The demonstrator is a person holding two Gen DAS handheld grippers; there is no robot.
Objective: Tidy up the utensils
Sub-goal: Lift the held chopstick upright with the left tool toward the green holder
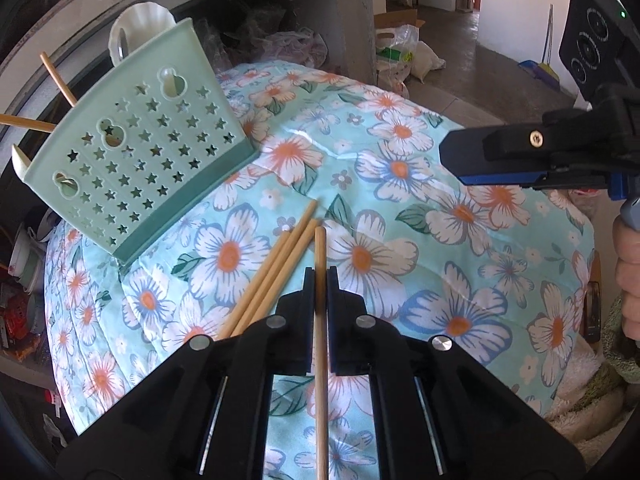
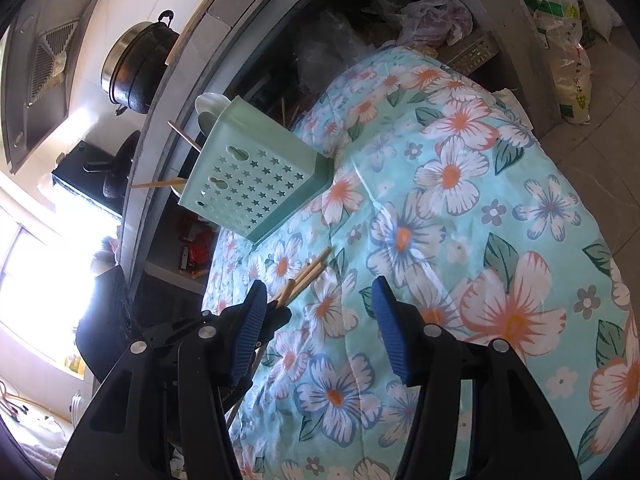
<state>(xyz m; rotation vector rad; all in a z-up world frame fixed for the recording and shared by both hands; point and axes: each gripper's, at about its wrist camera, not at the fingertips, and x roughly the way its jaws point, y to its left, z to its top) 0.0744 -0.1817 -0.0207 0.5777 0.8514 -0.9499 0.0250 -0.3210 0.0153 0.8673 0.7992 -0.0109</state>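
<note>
My left gripper (image 1: pixel 320 276) is shut on a single wooden chopstick (image 1: pixel 320 248), held along its fingers just above the floral cloth (image 1: pixel 420 216). Three more chopsticks (image 1: pixel 280 264) lie on the cloth to its left; they also show in the right wrist view (image 2: pixel 308 276). A mint-green utensil holder (image 1: pixel 140 148) with star holes stands at the far left (image 2: pixel 256 184), with chopsticks and a white spoon (image 1: pixel 140 24) sticking out of its top. My right gripper (image 2: pixel 320 320) is open and empty above the cloth; it appears in the left wrist view at the right (image 1: pixel 520 156).
The cloth-covered table drops off at the left (image 2: pixel 216 272) and far edges. Behind it is a concrete counter (image 2: pixel 160 136) with a black pot (image 2: pixel 136 64) and a stove (image 2: pixel 92 172). Plastic bags (image 1: pixel 400 52) sit on the floor at the back right.
</note>
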